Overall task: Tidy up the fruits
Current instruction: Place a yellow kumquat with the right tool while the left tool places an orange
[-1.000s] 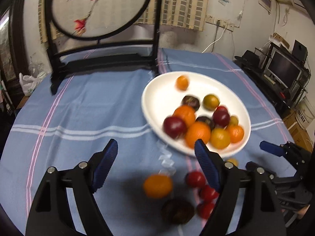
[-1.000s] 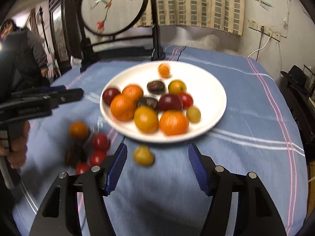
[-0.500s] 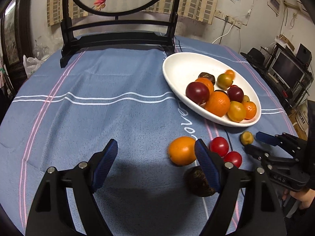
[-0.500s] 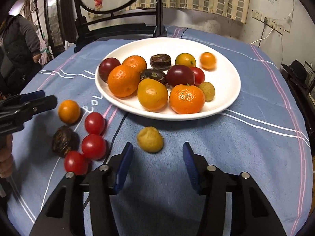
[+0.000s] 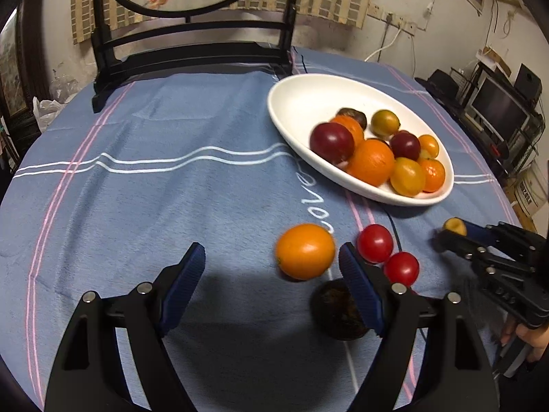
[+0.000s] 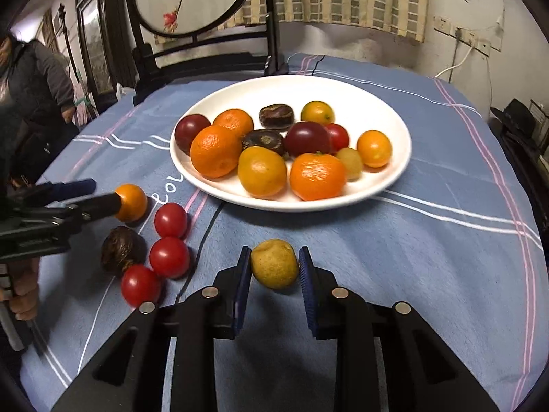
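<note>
A small, round, dull-yellow fruit lies on the blue-clothed table, squarely between the right gripper's jaws, which stand narrowly apart beside it, not yet clamped. The white plate of fruit sits straight ahead. The left gripper, jaws wide apart, faces a loose orange fruit.

blue striped tablecloth, black-framed round screen, monitor, bystander in grey jacket

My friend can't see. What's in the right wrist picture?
The right gripper has its fingers around a small yellow fruit on the blue tablecloth. Behind it sits a white plate full of fruit.
</note>
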`<state>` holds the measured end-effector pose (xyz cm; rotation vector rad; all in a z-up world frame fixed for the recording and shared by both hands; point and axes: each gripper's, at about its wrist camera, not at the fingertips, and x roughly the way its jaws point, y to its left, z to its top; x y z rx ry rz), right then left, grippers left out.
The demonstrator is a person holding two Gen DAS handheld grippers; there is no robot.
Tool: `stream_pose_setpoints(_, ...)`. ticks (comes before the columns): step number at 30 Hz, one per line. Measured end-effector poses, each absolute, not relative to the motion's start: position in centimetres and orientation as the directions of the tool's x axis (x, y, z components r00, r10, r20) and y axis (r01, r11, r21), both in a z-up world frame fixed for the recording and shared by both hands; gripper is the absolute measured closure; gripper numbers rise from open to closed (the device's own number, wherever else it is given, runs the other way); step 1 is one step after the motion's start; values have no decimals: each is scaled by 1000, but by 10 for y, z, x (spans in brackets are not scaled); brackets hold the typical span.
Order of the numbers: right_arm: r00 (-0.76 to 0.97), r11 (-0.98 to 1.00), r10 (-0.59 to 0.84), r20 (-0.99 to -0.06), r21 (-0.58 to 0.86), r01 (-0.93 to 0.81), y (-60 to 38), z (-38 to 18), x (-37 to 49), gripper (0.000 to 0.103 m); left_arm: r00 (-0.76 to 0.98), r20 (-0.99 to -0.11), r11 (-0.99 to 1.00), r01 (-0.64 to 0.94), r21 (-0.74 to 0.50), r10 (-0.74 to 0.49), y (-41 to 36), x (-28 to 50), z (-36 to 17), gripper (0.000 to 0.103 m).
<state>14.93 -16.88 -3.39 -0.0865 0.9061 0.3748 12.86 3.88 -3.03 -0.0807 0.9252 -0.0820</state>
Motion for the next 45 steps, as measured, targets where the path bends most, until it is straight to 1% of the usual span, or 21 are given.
stream_pose_setpoints(2, 563, 932, 295, -772, 103, -348, -176, -31, 146, 75, 573, -811, 993, 43, -111, -115, 32, 134, -34, 38)
stream_pose_setpoints(3, 564, 931, 302, -768, 111, -348, -178, -29, 145, 75, 553, -824, 992, 46, -115, -121, 28, 138, -38, 41)
stream_pose_setpoints(4, 566, 930, 308, -765, 117, -348, -179, -28, 144, 75, 540, -832, 992, 47, -116, -123, 26, 142, -40, 49)
stream_pose_setpoints(5, 569, 930, 313, -761, 124, -346, -180, -27, 144, 75, 528, -839, 991, 52, -121, -130, 23, 144, -43, 59)
stream_pose_setpoints(6, 569, 929, 318, -758, 130, -346, -181, -26, 144, 75, 520, -842, 989, 61, -133, -145, 20, 147, -45, 63)
stream_pose_setpoints(7, 569, 928, 324, -756, 136, -348, -182, -26, 143, 75, 520, -843, 990, 60, -125, -138, 17, 150, -46, 64)
stream_pose_setpoints(9, 569, 924, 333, -752, 141, -355, -181, -25, 142, 75, 523, -844, 993, 59, -98, -114, 12, 151, -46, 64)
stream_pose_setpoints(11, 575, 922, 339, -745, 140, -362, -180, -21, 139, 75, 527, -842, 993, 59, -98, -115, 11, 149, -42, 64)
stream_pose_setpoints(15, 621, 916, 357, -698, 131, -379, -177, 0, 134, 75, 576, -809, 992, 94, -79, -119, 5, 147, -16, 64)
stream_pose_setpoints(17, 642, 914, 360, -677, 118, -388, -175, 11, 138, 75, 597, -793, 992, 105, -73, -121, -1, 156, 2, 64)
stream_pose_setpoints(22, 674, 918, 333, -659, 63, -392, -165, 23, 165, 75, 656, -751, 996, 87, -23, -74, -19, 187, 28, 64)
stream_pose_setpoints(28, 675, 932, 302, -673, 62, -356, -164, 11, 206, 75, 659, -752, 998, 65, 4, -39, -37, 225, 25, 64)
stream_pose_setpoints(35, 662, 937, 290, -691, 63, -345, -158, -3, 230, 75, 644, -763, 998, 66, -5, -46, -42, 250, 9, 64)
stream_pose_setpoints(36, 662, 938, 289, -692, 65, -342, -157, -5, 232, 73, 643, -764, 998, 64, -7, -47, -41, 252, 7, 64)
stream_pose_setpoints(37, 665, 939, 287, -689, 66, -337, -157, -6, 234, 67, 638, -768, 998, 56, -16, -48, -40, 256, 5, 64)
stream_pose_setpoints(38, 667, 940, 287, -688, 69, -334, -157, -7, 235, 64, 636, -770, 998, 51, -23, -51, -39, 258, 4, 63)
stream_pose_setpoints(39, 665, 940, 289, -689, 72, -334, -157, -8, 236, 61, 634, -771, 999, 43, -33, -52, -38, 259, 3, 61)
stream_pose_setpoints(40, 665, 939, 291, -688, 74, -335, -157, -9, 235, 61, 643, -764, 999, 35, -42, -54, -36, 259, 3, 53)
stream_pose_setpoints(41, 665, 939, 293, -687, 75, -335, -158, -8, 233, 60, 655, -754, 999, 30, -41, -51, -35, 258, 5, 48)
stream_pose_setpoints(45, 676, 937, 299, -674, 72, -343, -162, -1, 224, 59, 684, -729, 999, 27, -32, -41, -32, 249, 15, 47)
